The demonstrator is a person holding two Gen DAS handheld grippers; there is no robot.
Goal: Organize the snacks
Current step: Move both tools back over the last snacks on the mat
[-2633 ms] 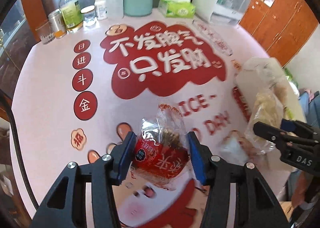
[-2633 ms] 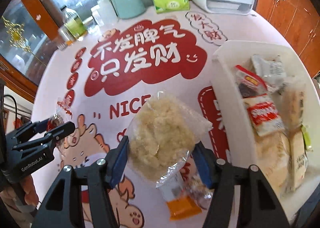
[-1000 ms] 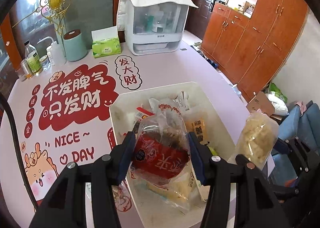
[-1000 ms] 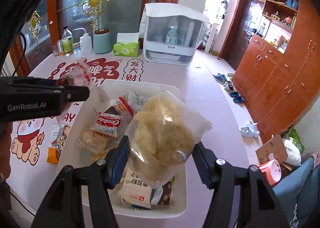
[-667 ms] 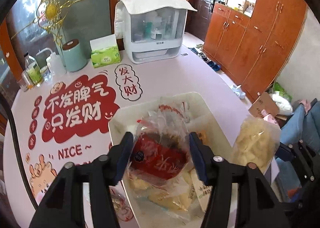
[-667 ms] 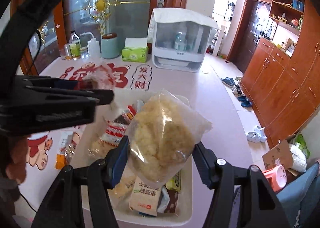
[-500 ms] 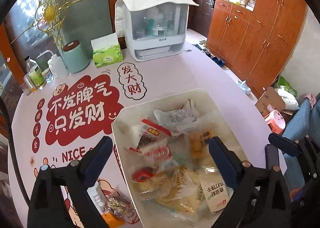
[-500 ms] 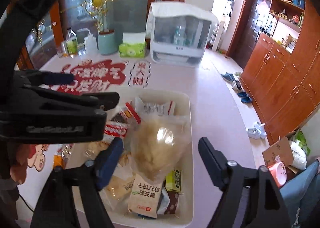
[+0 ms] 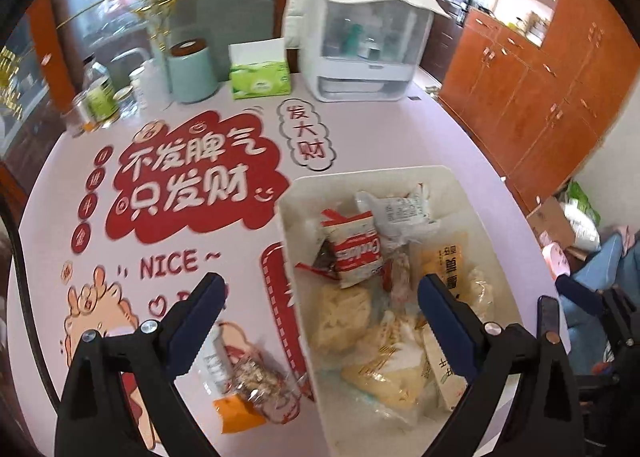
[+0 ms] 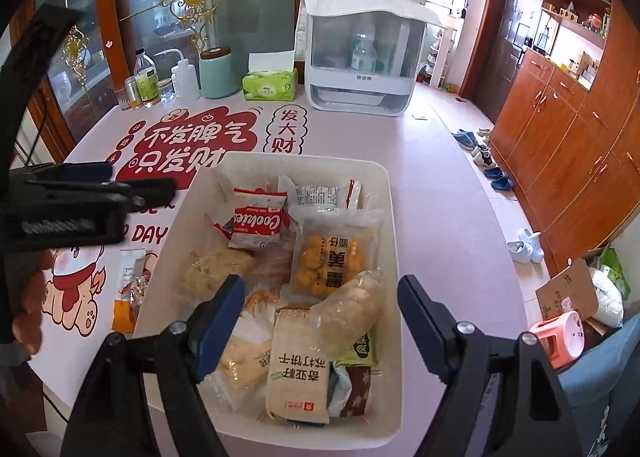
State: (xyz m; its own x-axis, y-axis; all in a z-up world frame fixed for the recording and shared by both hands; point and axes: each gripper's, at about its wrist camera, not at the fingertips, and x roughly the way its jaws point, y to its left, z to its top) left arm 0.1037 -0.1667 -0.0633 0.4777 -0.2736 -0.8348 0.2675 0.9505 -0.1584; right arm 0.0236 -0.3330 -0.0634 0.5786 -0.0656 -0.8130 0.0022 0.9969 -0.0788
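Observation:
A white bin (image 10: 394,225) (image 9: 292,225) on the pink table holds several snack packets, among them a red-and-white cookie pack (image 10: 258,223) (image 9: 354,247) and a clear bag of pale crisps (image 10: 348,307). My right gripper (image 10: 320,297) is open and empty above the bin, over the crisps bag. My left gripper (image 9: 320,293) is open and empty above the bin's left wall. A few snack packets (image 9: 250,385) (image 10: 128,291) lie on the table left of the bin. The red-labelled bag I carried is hard to pick out among the packets.
At the table's far edge stand a white lidded cabinet (image 10: 356,57), a green tissue box (image 10: 270,85), a teal canister (image 10: 218,73) and bottles (image 10: 146,81). Wooden cupboards (image 10: 560,129) line the right wall. A pink stool (image 10: 558,337) and cardboard box sit on the floor.
Both grippers carried their bags from the table over to the bin, then opened. The crisps bag dropped into the bin, and the red-labelled bag left my left gripper.

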